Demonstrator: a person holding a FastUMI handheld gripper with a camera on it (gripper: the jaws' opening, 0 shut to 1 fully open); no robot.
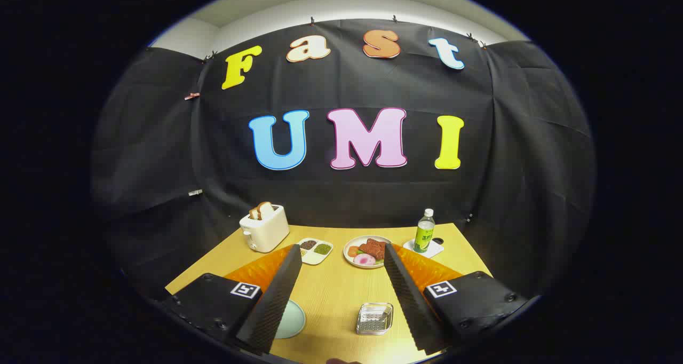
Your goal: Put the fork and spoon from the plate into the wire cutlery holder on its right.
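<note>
My gripper (342,247) hangs high above the wooden table (336,294), open, with nothing between its fingers. Down between the fingers, near the table's front edge, stands the wire cutlery holder (374,318), a small silvery mesh basket. To its left lies a pale green plate (292,320), most of it hidden behind my left finger (277,294). What lies on the plate is covered by that finger.
At the back of the table stand a white toaster (264,229) with bread in it, a divided dish (315,250) of grains, a plate of food (367,252), and a green bottle (425,231) on a white coaster. Black cloth walls close in the booth.
</note>
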